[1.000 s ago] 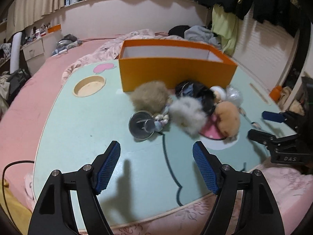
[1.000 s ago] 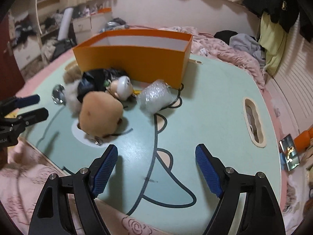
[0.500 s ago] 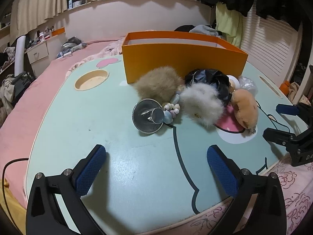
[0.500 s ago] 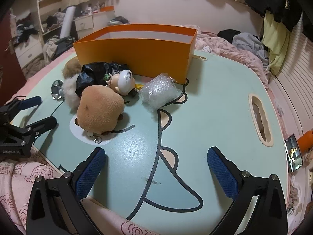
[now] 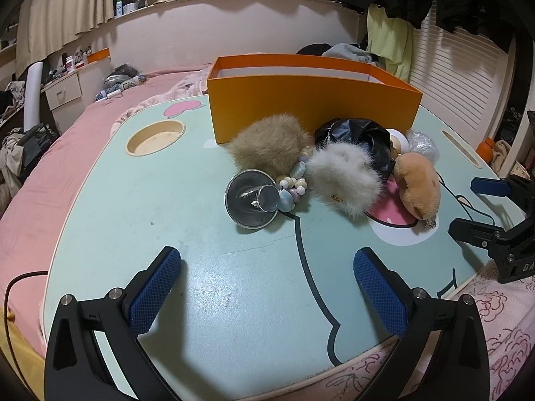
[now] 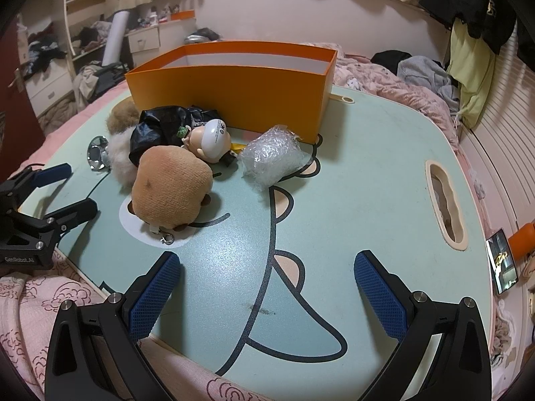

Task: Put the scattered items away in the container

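An orange box [image 5: 311,107] [image 6: 234,87] stands at the back of the mint lap table [image 5: 133,200]. In front of it lie a tan fur pompom [image 5: 271,147], a white fur pompom [image 5: 344,173], a black bag [image 5: 361,133], a brown plush [image 5: 418,183] [image 6: 170,187], a small doll figure [image 6: 209,138], a bubble-wrap bundle [image 6: 272,155], a metal funnel [image 5: 250,200] and a bead string [image 5: 294,183]. My left gripper [image 5: 267,284] is open over bare table, short of the funnel. My right gripper [image 6: 267,284] is open too, nearer than the plush, with nothing between its fingers.
The table has a round cup hole [image 5: 155,137] at its left and a slot [image 6: 446,204] at its right. It rests on a pink bed with clothes piled behind. A phone [image 6: 501,260] lies off the right edge. Each gripper shows at the side of the other's view.
Both grippers' jaws have spread wider over the last second. The left view has dropped lower and closer to the table. No item on the table has moved.
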Demonstrator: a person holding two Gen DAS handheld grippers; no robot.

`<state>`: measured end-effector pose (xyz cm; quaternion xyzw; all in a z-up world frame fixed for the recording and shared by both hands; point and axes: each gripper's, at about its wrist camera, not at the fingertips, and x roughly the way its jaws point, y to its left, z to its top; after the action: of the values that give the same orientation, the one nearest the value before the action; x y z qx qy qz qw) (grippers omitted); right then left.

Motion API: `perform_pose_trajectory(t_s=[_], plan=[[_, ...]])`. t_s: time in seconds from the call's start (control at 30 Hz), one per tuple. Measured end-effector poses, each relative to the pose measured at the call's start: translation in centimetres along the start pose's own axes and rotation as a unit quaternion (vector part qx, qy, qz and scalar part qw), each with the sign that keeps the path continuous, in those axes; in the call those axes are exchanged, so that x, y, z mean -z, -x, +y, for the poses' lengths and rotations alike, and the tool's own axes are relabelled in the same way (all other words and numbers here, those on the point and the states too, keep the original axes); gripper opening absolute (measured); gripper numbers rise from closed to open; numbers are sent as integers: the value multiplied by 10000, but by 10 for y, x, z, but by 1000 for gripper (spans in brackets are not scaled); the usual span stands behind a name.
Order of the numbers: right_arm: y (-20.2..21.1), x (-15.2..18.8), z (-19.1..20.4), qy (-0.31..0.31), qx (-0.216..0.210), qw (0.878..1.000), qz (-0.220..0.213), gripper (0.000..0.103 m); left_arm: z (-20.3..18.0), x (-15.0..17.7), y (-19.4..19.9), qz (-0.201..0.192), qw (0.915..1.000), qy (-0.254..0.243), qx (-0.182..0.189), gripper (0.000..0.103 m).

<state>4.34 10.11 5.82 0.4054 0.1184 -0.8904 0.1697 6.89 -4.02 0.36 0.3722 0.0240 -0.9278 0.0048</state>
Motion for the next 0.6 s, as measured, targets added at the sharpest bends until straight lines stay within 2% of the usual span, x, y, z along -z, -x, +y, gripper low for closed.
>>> perform_pose_trajectory(t_s=[0.2, 0.3, 0.4, 0.5, 0.53, 0.6], plan=[[0, 0, 0, 0, -4, 10000, -2, 103, 0, 0, 0, 21, 10000, -16, 14, 103], [0, 0, 0, -2, -6, 10000, -5, 103, 4, -5, 1, 85, 9995, -72, 286, 103], [0, 1, -1, 2, -4, 10000, -4, 103, 18, -12, 11, -134, 9987, 204, 448, 103], [0, 1, -1, 2, -5, 10000, -5, 103, 27, -20, 15, -252, 9986, 271, 371, 102], [0, 1, -1, 2, -5, 10000, -5, 103, 29, -23, 14, -241, 9991, 226, 263, 100], [0, 1, -1, 2, -7, 10000, -5, 103, 30, -25, 9, -178, 9998, 107, 73, 82]])
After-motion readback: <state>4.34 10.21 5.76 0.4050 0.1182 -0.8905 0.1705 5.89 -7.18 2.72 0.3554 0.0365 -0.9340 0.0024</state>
